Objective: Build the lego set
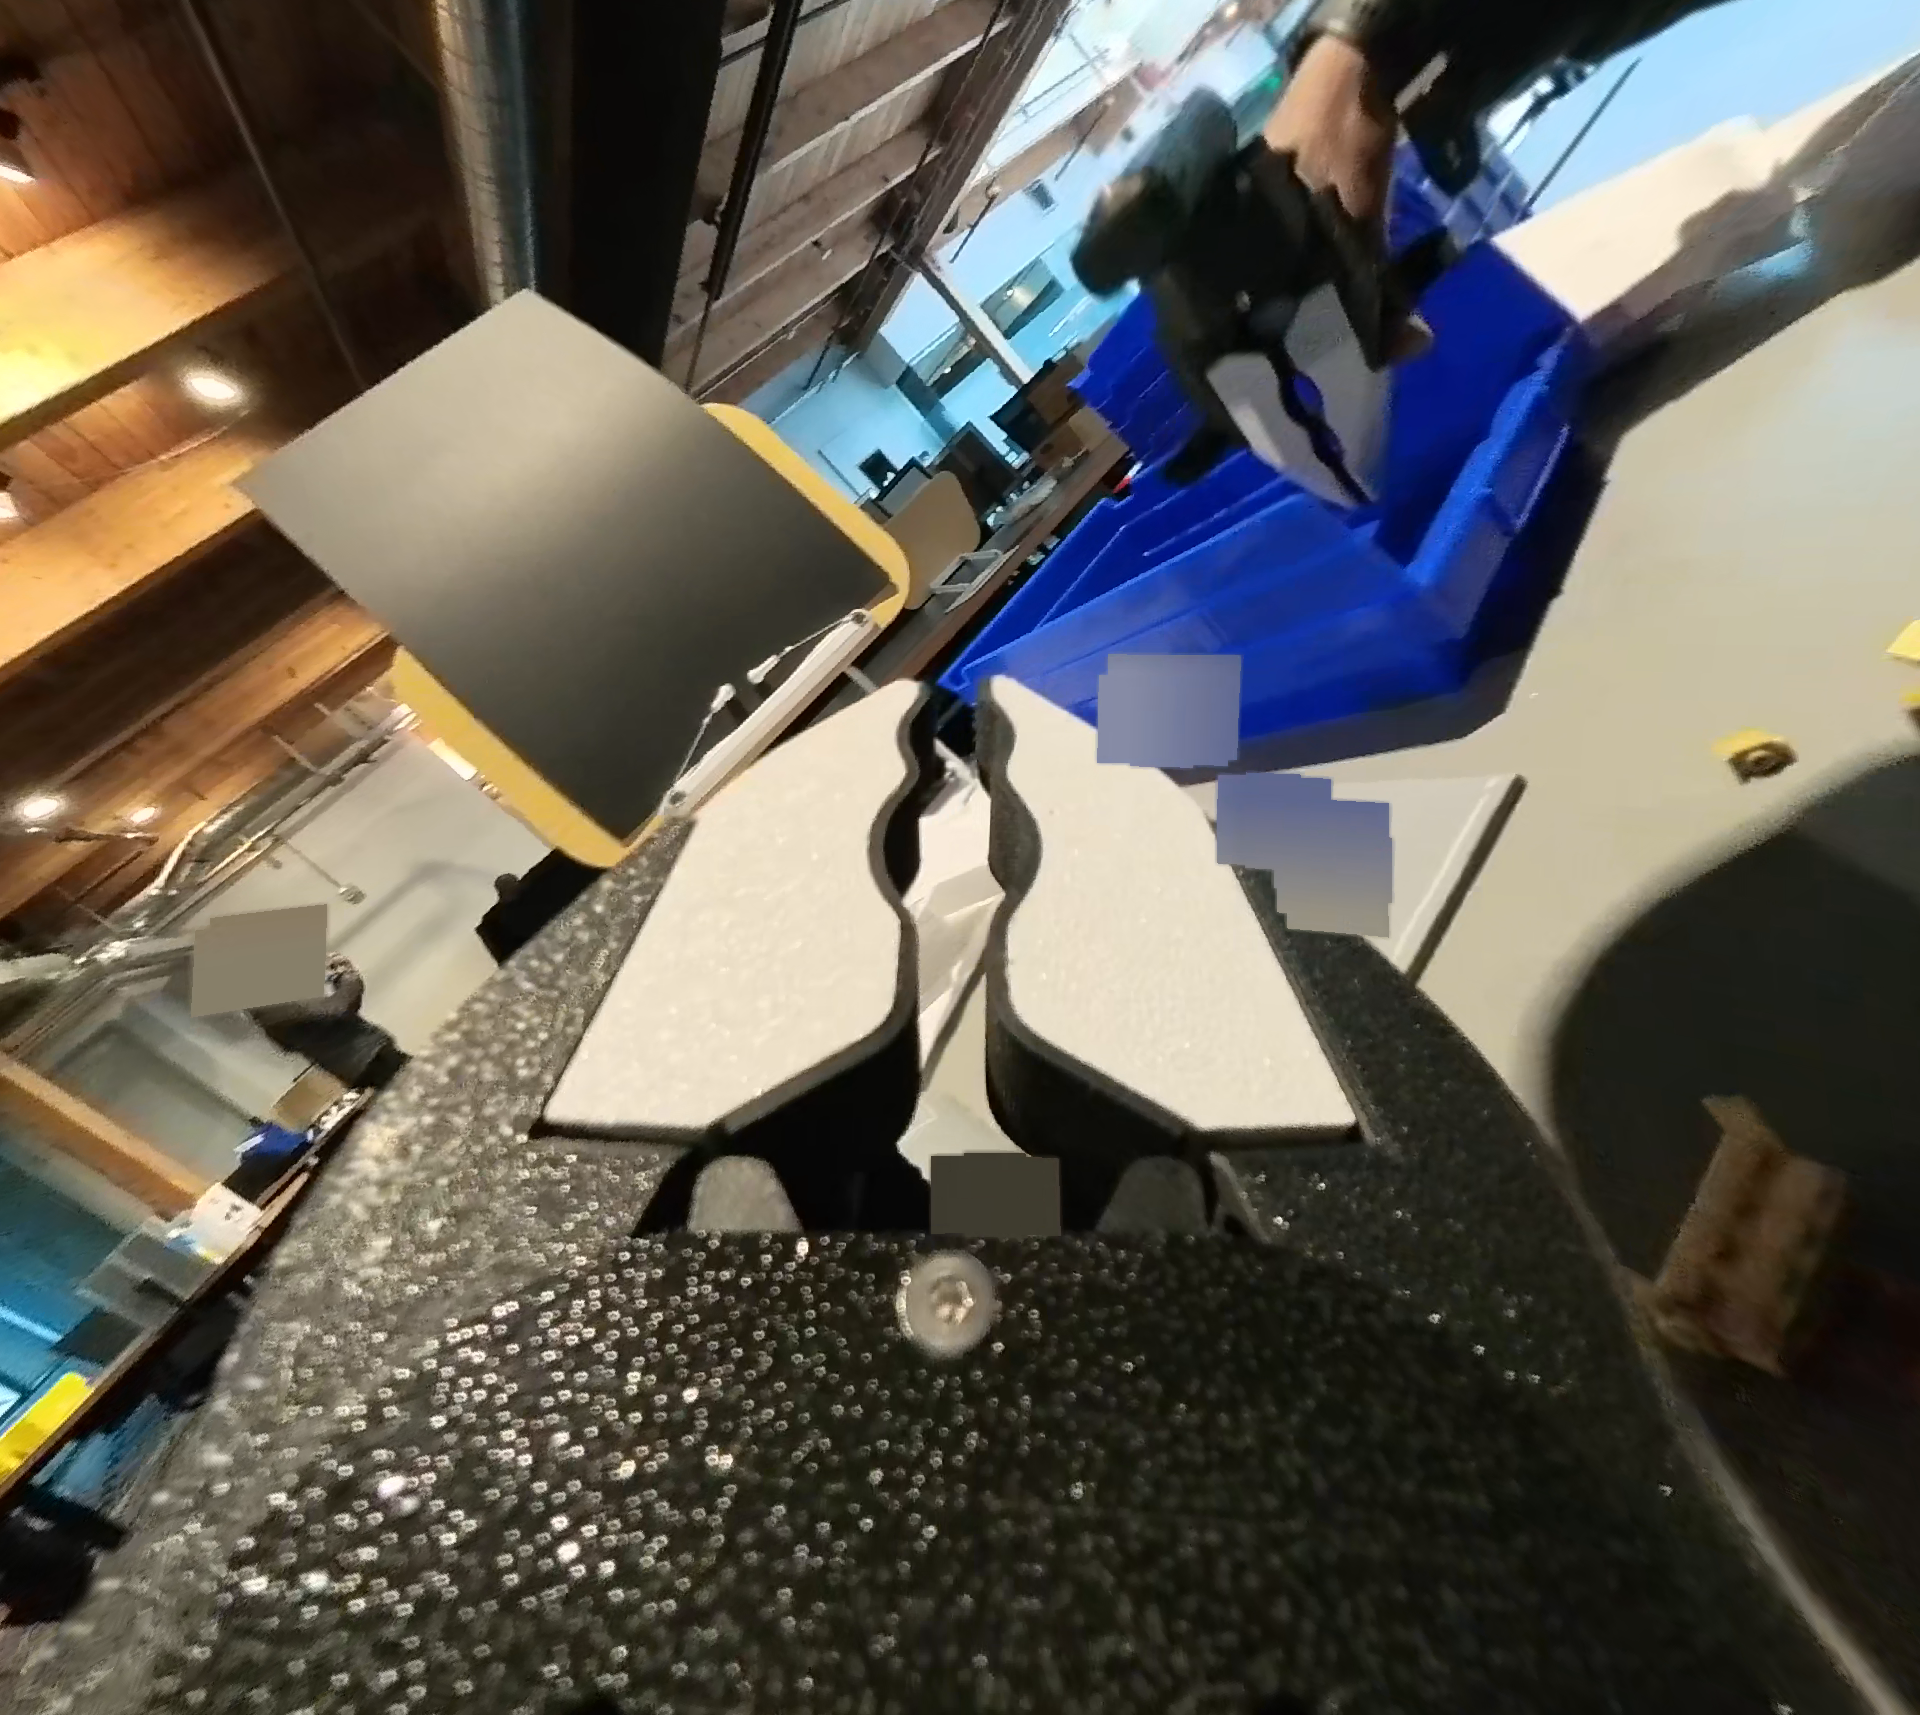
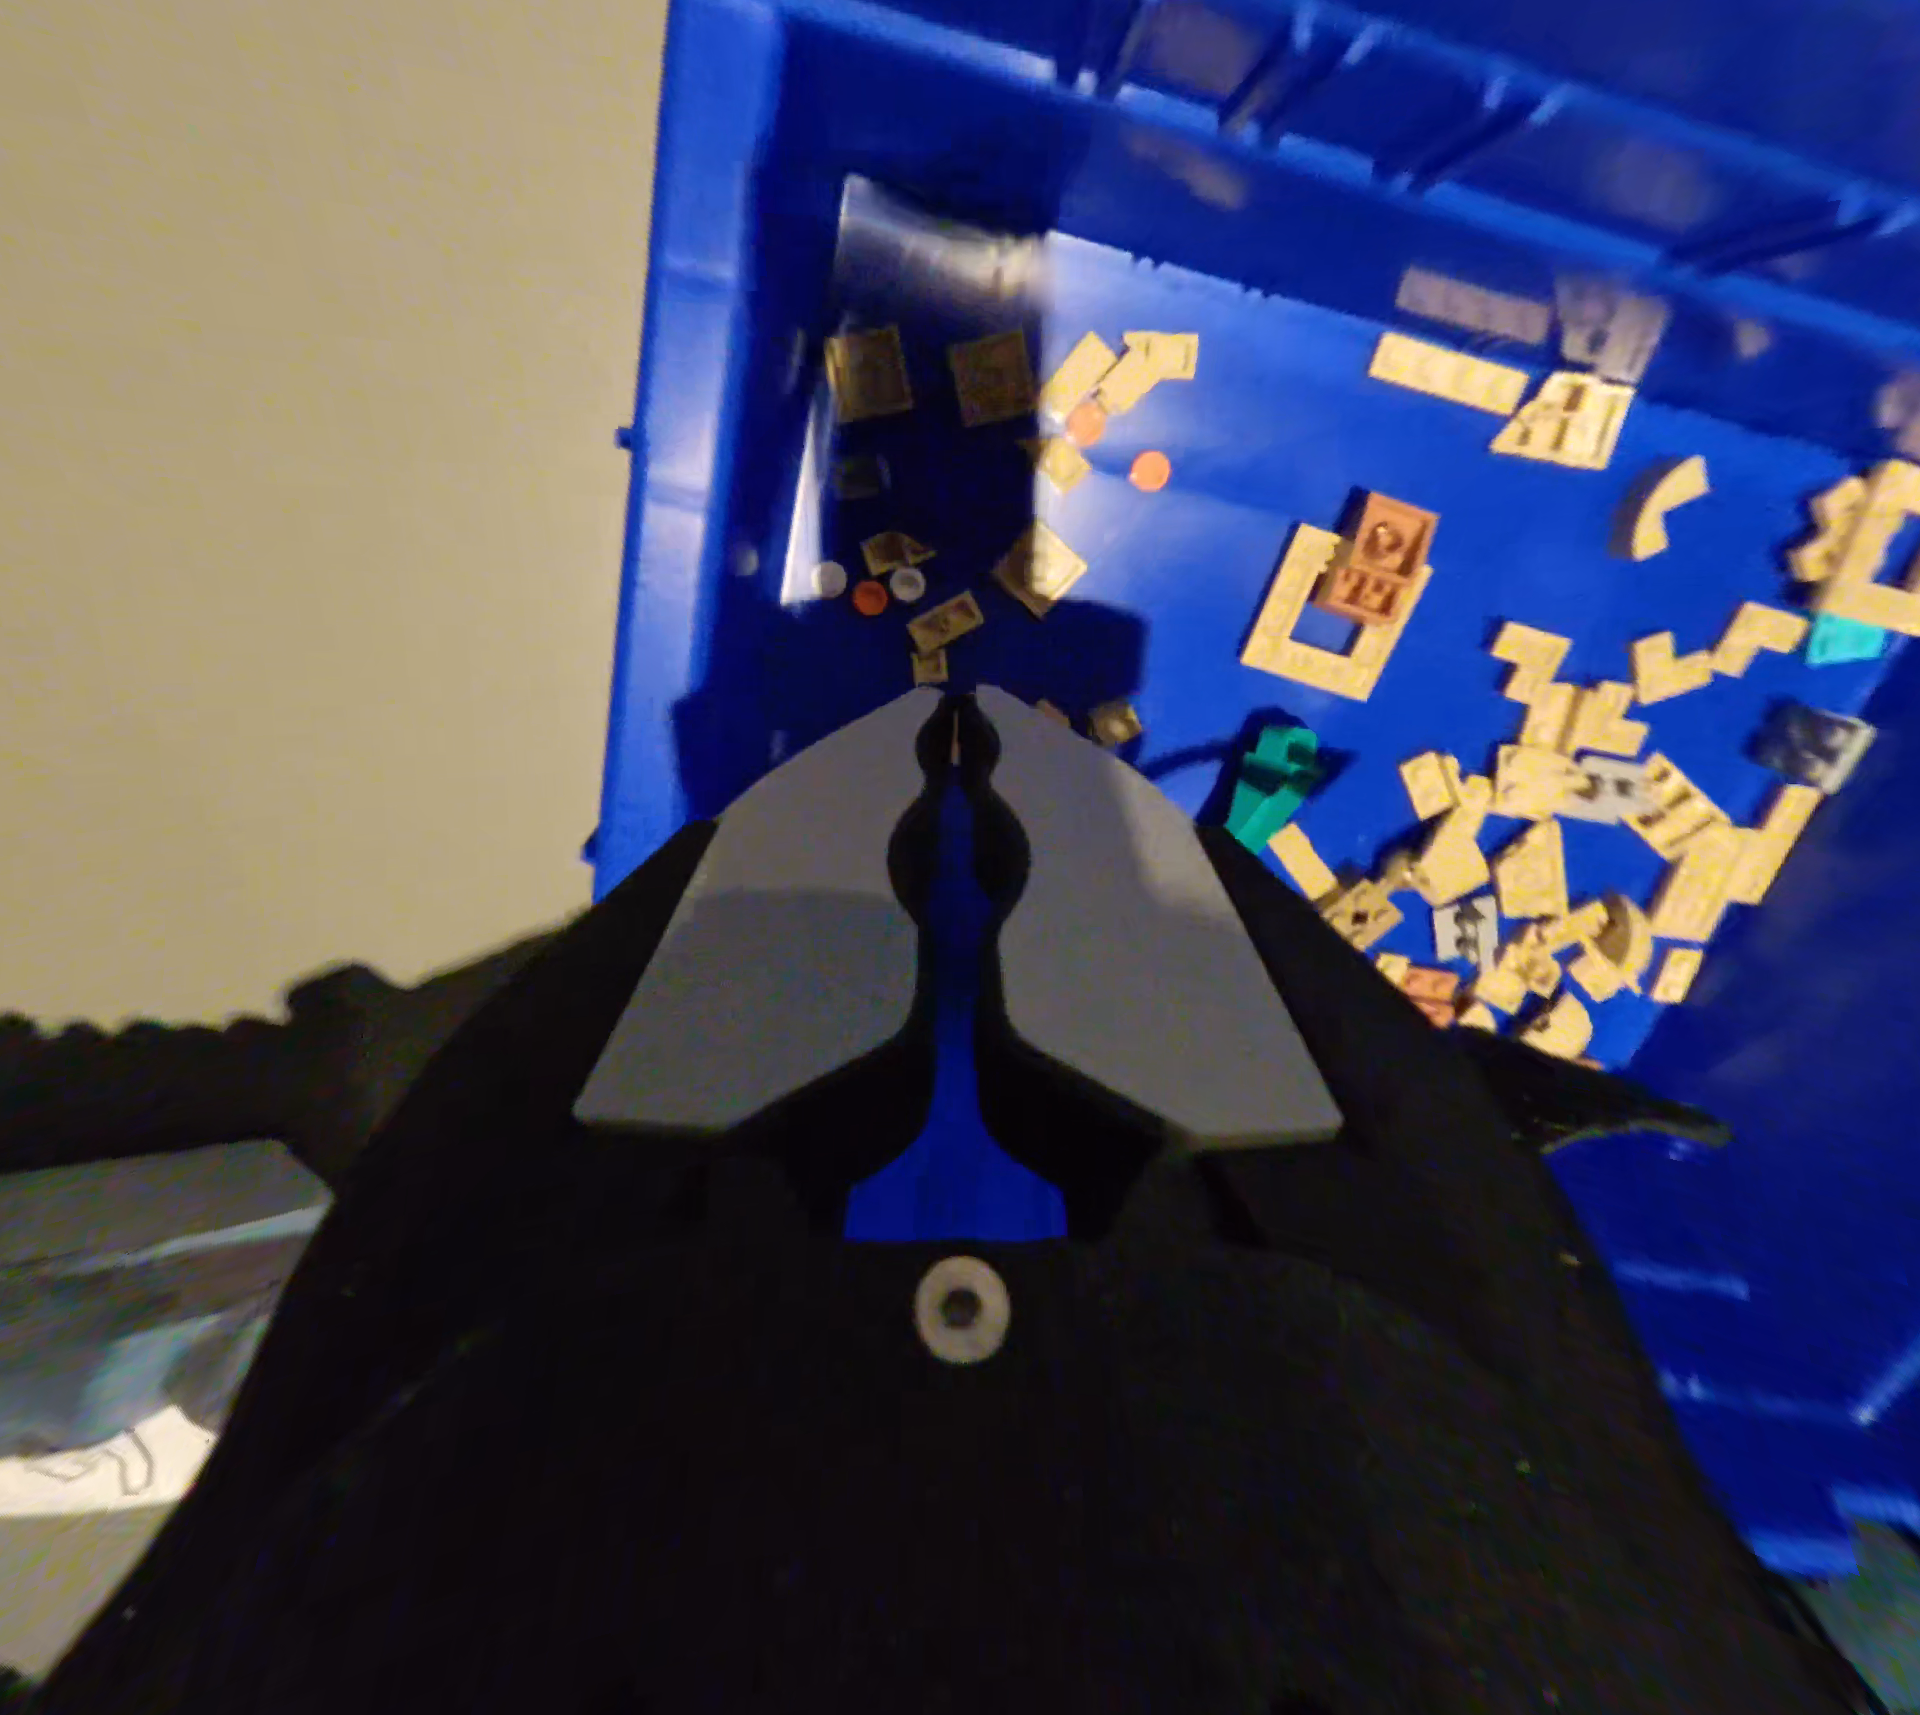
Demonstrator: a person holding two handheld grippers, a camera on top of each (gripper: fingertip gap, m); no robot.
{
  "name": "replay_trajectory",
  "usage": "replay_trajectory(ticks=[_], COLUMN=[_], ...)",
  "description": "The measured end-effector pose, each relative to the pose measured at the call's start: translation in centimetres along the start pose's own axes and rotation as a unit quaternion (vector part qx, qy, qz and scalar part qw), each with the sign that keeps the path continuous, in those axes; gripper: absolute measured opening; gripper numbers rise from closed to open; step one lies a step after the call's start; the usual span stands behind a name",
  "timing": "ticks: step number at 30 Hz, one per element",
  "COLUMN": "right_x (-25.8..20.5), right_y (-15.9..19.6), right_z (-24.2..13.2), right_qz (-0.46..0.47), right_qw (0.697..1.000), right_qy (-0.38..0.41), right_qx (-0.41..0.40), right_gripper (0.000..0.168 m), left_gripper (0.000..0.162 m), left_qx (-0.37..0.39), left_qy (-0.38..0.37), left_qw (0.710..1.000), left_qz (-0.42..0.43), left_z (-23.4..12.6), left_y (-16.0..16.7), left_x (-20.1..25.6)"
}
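Hovering over blue parts bin, the landmark for all below: right gripper, tips nearly together, pinching what looks like a thin tan sliver edge-on; too small to confirm.

Lying scattered on bin floor: tan lego plates, densest heap toward the bin's right side, thinner cluster at its left corner just beyond the right tips.

Sitting mid-floor, right of the tips: tan open frame plate, brown piece on it.

Resting nearest the right tips: teal piece, long axis pointing back toward the gripper.

Idling well outside the bin, tilted up toward the room: left gripper, tips slightly parted, nothing held.

Judging right hand far nearer the parts.
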State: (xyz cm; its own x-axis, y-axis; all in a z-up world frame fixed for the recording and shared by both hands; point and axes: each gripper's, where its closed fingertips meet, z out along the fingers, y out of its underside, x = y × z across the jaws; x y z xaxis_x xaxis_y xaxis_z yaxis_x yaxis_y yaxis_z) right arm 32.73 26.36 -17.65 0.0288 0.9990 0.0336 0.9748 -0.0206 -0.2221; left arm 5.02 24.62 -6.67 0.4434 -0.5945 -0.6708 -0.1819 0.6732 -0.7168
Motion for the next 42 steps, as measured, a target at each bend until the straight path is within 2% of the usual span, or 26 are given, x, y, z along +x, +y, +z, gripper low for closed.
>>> replay_trajectory(ticks=[6, 15, 24, 25, 28, 36, 40, 42], right_x=[-0.3, -0.6, -0.7, -0.7, -0.5, -2.9, -6.3, -8.4], right_y=[0.8, 1.3, 1.3, 1.2, 1.0, -2.6, -7.2, -10.0], right_z=[2.7, 3.9, 4.1, 4.0, 2.6, -3.1, -4.9, -4.6], right_qz=[-0.010, -0.005, 0.004, 0.002, 0.008, 0.049, 0.045, 0.037], right_qw=[0.999, 0.996, 0.995, 0.995, 0.996, 0.995, 0.986, 0.979], right_qy=[-0.028, -0.040, -0.046, -0.042, -0.012, 0.072, 0.093, 0.091], right_qx=[-0.044, -0.077, -0.085, -0.086, -0.085, 0.040, 0.131, 0.176], right_gripper=[0.006, 0.010, 0.007, 0.001, 0.001, 0.001, 0.000, 0.000], left_gripper=[0.006, 0.006, 0.007, 0.006, 0.007, 0.007, 0.007, 0.007], left_qx=[-0.001, -0.002, 0.000, 0.000, 0.003, 0.031, 0.045, 0.052], left_qy=[-0.005, 0.003, 0.007, 0.006, 0.006, 0.002, 0.001, 0.001], left_qw=[1.000, 1.000, 1.000, 1.000, 1.000, 1.000, 0.999, 0.999], left_qz=[-0.012, -0.003, -0.006, -0.006, -0.008, -0.001, 0.004, 0.004], left_z=[-0.4, -0.3, -0.3, -0.3, -0.4, -0.9, -1.2, -1.3], left_y=[0.3, 0.1, 0.0, 0.0, -0.2, -2.2, -3.2, -3.6], left_x=[-0.5, 0.0, 0.2, 0.2, 0.1, 0.1, 0.2, 0.2])
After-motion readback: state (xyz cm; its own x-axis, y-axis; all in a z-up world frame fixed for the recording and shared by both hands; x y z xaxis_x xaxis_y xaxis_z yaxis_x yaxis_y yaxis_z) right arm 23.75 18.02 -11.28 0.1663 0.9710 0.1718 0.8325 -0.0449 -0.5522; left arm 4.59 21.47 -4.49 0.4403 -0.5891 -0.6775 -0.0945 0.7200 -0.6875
